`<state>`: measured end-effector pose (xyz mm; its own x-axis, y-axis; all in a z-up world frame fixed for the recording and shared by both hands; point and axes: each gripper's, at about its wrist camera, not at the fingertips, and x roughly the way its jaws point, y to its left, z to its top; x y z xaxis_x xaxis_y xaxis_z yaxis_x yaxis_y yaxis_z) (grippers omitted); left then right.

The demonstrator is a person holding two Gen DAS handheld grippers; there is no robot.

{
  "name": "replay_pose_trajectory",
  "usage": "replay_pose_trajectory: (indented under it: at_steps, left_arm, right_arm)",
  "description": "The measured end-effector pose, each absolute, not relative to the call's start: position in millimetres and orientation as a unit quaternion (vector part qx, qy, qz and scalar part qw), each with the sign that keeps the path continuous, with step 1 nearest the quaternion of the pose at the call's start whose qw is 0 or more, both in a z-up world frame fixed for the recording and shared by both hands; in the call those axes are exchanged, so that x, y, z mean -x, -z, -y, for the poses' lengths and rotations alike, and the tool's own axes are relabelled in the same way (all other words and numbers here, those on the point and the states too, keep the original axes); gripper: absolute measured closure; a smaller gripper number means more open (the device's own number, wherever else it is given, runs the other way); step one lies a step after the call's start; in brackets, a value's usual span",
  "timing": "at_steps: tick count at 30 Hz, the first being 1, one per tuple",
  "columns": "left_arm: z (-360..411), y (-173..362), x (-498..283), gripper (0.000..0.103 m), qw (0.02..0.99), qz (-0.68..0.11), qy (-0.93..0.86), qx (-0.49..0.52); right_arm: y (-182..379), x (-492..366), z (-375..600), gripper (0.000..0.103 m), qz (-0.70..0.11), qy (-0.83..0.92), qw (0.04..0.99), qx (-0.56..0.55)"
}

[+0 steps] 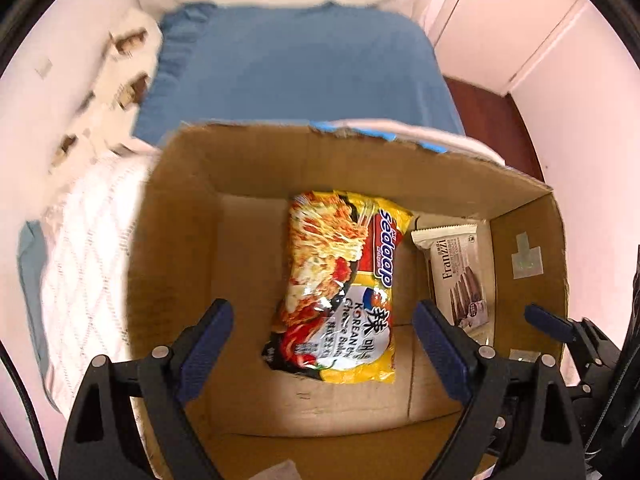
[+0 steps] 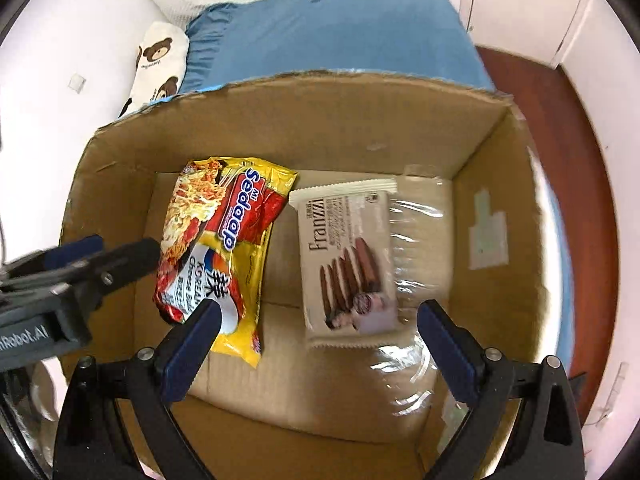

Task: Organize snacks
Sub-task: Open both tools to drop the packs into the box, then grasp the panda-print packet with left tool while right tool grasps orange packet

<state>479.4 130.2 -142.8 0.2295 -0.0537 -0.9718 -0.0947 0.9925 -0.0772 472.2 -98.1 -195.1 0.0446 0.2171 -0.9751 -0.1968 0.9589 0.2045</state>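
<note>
An open cardboard box [image 1: 256, 160] [image 2: 320, 120] holds two snacks lying flat on its floor. A yellow and red Sedaap noodle packet [image 1: 340, 280] [image 2: 224, 232] is in the middle-left. A white Franzzi biscuit pack [image 1: 456, 272] [image 2: 348, 264] lies to its right. My left gripper [image 1: 323, 307] hangs open above the noodle packet, its pads clear of it on both sides. My right gripper [image 2: 320, 308] stands open over the biscuit pack, and its pads do not touch the pack either. The left gripper [image 2: 100, 256] also shows at the box's left wall in the right wrist view.
The box sits on a bed with a blue sheet [image 1: 296, 68] [image 2: 336, 32]. A white bear-print pillow [image 2: 160, 64] and a white quilt [image 1: 88, 248] lie to the left. Red-brown floor [image 2: 560, 128] and pale cabinet doors [image 1: 512, 32] are on the right. Shiny clear tape [image 2: 416, 240] covers the box floor.
</note>
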Motion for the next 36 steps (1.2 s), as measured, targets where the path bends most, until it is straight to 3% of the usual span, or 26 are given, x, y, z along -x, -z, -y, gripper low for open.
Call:
replay_pose_trajectory:
  at_steps: [21,28,33,34,36]
  left_arm:
    - [-146.7,42.2,-336.2,0.011,0.873,-0.487,-0.005,0.032]
    - [-153.5,29.8,-291.1,0.011,0.878,-0.477,-0.008,0.037]
    - [-172.4,57.4,-252.6,0.011,0.862,-0.504,-0.031,0.04]
    - [-180.1,69.1,-243.3,0.011,0.856,-0.514,-0.038,0.045]
    - [-192.7,90.9,-228.2,0.011,0.843,-0.534,-0.056,0.046]
  right_arm:
    - [49.5,-349.3,105.6,0.003,-0.54,-0.122,0.833,-0.017]
    - [37.2,-312.8,107.5,0.003,-0.538,-0.137,0.831,-0.044]
    - [58.2,-281.7,109.0,0.003,-0.563,-0.157,0.81,-0.052]
    - [67.8,-275.6,108.1,0.005,-0.571,-0.159,0.804,-0.046]
    - [92.7,-264.0,108.1,0.033,-0.597,-0.161,0.785,-0.041]
